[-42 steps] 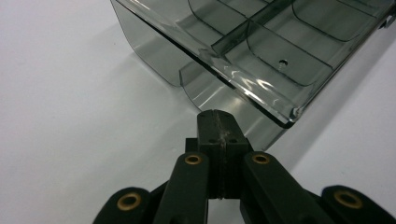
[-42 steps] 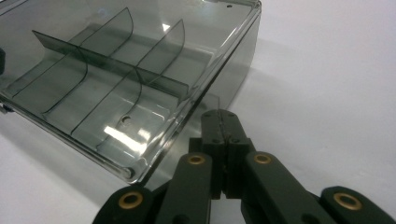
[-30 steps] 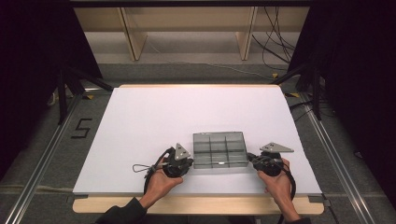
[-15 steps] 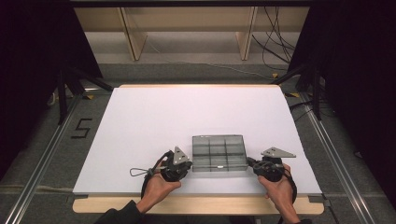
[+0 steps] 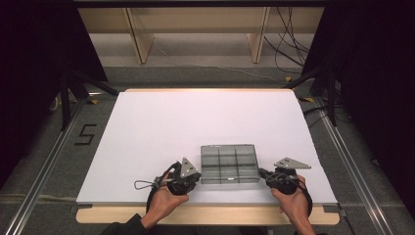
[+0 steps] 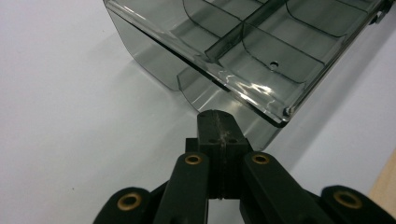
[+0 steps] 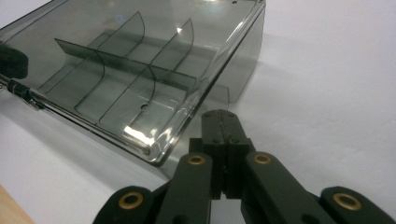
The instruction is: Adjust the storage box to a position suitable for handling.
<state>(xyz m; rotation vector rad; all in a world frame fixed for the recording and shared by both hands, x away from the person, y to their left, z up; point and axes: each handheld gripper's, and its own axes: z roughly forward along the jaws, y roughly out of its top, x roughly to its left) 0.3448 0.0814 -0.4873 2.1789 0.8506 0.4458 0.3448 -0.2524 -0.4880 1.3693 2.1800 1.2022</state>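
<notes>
My left tongs (image 5: 194,177) and right tongs (image 5: 264,174), both clenched empty, flank the smoky divided organizer box (image 5: 229,163) at its short ends, its long axis running between them on the counter (image 5: 195,117).

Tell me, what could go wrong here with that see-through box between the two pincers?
1. The smoky plastic box sits near the table's front edge; a nudge could slide it off.
2. Both jaw pairs look shut, left hand-held gripper and right hand-held gripper, pressed against the walls, so the box could slip or twist.
</notes>
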